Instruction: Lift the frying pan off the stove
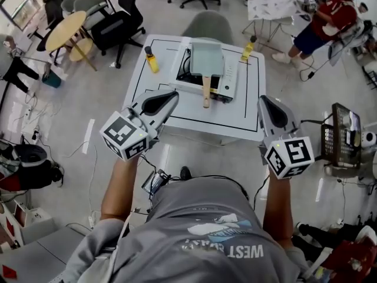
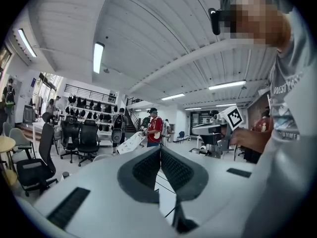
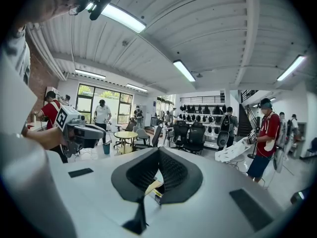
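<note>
Grey jaws of the left gripper [image 1: 171,96] and right gripper [image 1: 263,101] are both clenched, holding nothing.

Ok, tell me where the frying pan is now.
Head view, top centre: the frying pan sits on the stove on the white table, between two yellow bottles, its wooden handle pointing toward the person.

A grey-blue rectangular frying pan [image 1: 207,58] with a wooden handle [image 1: 206,93] sits on a white portable stove [image 1: 228,78] on a white square table [image 1: 247,108]. Yellow bottles stand at the stove's ten [image 1: 152,60] and two o'clock [image 1: 248,50].
</note>
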`<act>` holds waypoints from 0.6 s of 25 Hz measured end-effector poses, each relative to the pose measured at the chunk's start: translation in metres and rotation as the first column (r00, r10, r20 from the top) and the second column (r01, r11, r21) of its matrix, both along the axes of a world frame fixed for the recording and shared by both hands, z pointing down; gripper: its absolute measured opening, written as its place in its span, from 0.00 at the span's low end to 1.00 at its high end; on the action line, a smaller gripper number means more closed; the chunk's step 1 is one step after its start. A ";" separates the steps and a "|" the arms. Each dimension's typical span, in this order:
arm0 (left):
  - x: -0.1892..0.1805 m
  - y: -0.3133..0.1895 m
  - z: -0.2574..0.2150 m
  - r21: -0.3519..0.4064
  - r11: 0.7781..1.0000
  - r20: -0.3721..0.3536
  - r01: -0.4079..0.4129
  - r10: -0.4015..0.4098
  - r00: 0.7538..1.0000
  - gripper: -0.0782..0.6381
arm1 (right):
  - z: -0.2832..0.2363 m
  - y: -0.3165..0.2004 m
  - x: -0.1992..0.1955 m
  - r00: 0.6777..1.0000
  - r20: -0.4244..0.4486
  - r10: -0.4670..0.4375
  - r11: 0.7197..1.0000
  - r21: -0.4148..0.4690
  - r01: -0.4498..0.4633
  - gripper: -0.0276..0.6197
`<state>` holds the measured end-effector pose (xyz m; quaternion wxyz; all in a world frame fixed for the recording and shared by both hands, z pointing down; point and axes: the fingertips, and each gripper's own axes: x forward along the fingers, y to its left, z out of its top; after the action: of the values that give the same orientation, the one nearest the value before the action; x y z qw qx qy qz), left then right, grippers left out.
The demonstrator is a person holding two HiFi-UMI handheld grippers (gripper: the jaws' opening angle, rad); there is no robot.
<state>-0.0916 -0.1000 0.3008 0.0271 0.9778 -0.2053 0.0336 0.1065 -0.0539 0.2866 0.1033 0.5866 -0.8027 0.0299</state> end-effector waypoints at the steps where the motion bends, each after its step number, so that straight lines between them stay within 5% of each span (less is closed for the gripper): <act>1: -0.004 -0.002 0.001 0.000 1.000 -0.004 -0.004 0.004 1.000 0.10 | 0.000 -0.001 -0.003 1.000 -0.004 0.004 1.000 0.000 -0.004 0.06; 15: -0.044 -0.021 0.000 -0.033 0.999 -0.042 0.016 -0.017 0.999 0.10 | -0.006 -0.026 -0.038 0.999 -0.046 -0.014 1.000 -0.029 0.012 0.06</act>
<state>-0.1358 -0.1207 0.3005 0.0478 0.9760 -0.2121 0.0159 0.0681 -0.0801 0.2804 0.1303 0.5804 -0.8034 0.0274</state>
